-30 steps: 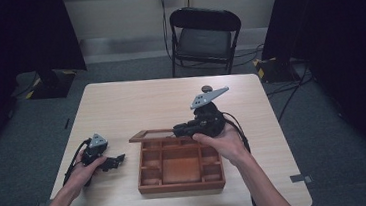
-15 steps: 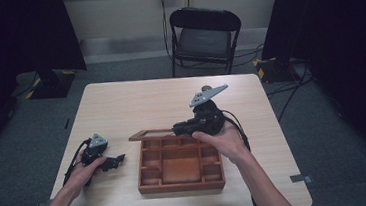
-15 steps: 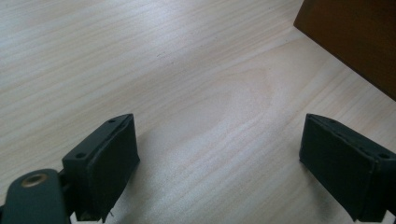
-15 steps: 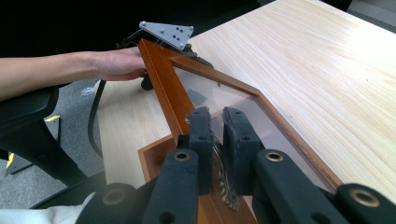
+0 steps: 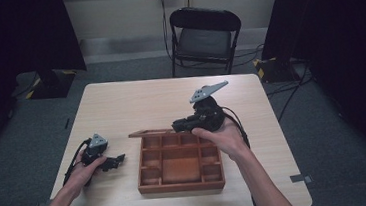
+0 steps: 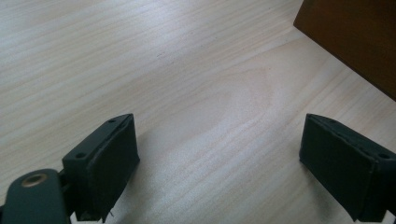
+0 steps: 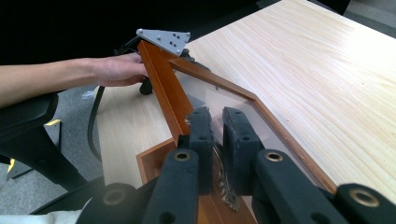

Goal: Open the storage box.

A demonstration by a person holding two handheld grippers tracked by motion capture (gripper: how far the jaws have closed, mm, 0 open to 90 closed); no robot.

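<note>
The wooden compartment box (image 5: pixel 179 164) lies flat on the table (image 5: pixel 136 104), its glazed lid (image 7: pixel 224 100) swung open beyond the right gripper (image 7: pixel 217 122). That gripper's jaws are pinched nearly together on the small metal clasp (image 7: pixel 223 179) at the lid's front edge. The grip is thin: if the clasp slips out, the lid likely drops onto the box. The left gripper (image 6: pixel 233 154) rests beside the box with jaws wide and nothing between them, so the box is unbraced and may slide.
</note>
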